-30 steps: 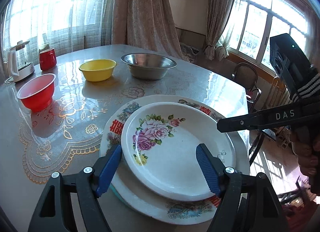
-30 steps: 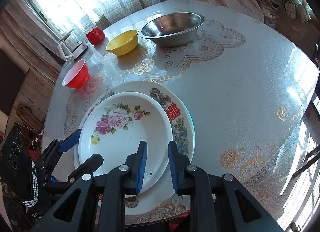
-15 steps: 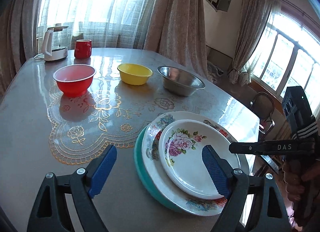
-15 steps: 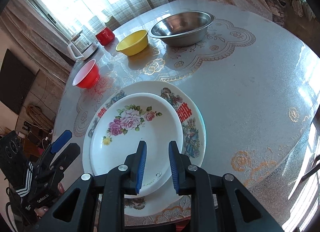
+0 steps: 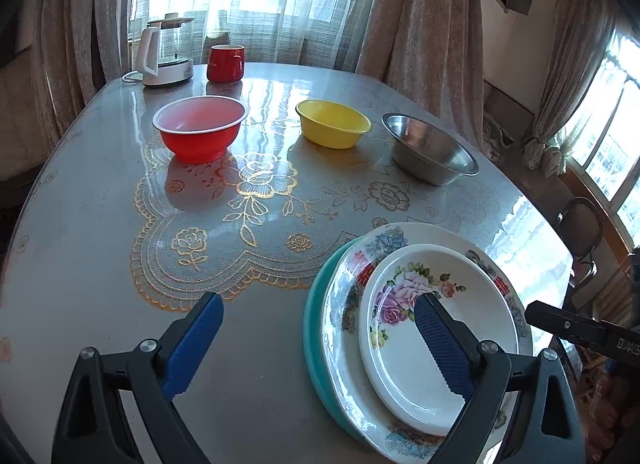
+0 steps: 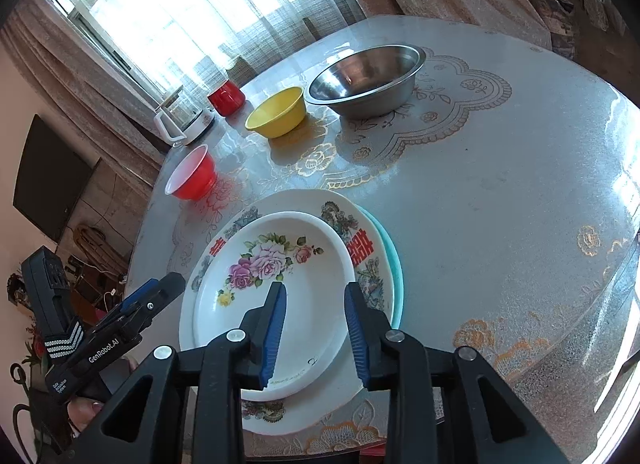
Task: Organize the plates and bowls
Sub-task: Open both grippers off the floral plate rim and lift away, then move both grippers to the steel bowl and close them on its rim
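Three plates are stacked at the near edge of the bench. A teal plate lies at the bottom, a large patterned plate rests on it, and a smaller rose plate sits in that one. The rose plate carries nothing.

Three bowls stand in a row across the far half of the bench, well apart from the stack: a red bowl, a yellow bowl and a steel bowl. All three appear empty. A red mug and a kettle stand at the far edge.

Left gripper: fingers wide and opening. One finger is over the bare bench, the other over the rose plate; nothing is gripped.

Right gripper: fingers narrow and opening, over the near rim of the rose plate. Whether they touch it cannot be told.
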Action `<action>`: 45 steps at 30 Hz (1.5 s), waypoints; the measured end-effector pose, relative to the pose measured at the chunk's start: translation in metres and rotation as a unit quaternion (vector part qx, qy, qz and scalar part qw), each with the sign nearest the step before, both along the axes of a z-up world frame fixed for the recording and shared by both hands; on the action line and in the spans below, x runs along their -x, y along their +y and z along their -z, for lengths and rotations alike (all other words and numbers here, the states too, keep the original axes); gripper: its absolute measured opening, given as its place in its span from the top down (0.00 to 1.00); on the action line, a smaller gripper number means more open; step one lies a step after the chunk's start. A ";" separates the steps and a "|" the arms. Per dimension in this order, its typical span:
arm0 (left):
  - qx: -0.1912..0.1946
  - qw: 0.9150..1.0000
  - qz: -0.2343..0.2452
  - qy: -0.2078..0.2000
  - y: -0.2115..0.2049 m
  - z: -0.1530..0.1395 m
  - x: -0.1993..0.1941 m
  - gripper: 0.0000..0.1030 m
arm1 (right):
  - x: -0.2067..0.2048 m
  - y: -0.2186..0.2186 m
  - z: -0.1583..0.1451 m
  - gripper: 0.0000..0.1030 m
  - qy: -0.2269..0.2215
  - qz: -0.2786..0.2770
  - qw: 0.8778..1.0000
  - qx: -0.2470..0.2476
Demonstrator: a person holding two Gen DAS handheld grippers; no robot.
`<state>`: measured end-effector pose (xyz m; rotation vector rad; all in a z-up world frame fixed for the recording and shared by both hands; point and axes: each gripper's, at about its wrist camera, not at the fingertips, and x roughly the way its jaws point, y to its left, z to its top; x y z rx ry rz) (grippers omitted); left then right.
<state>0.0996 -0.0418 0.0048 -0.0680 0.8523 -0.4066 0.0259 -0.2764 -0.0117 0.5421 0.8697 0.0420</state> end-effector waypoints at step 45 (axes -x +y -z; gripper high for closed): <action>-0.083 0.995 -0.018 0.048 -0.110 -0.027 -0.120 0.06 | -0.170 -0.138 0.014 0.44 -0.046 0.110 0.992 0.030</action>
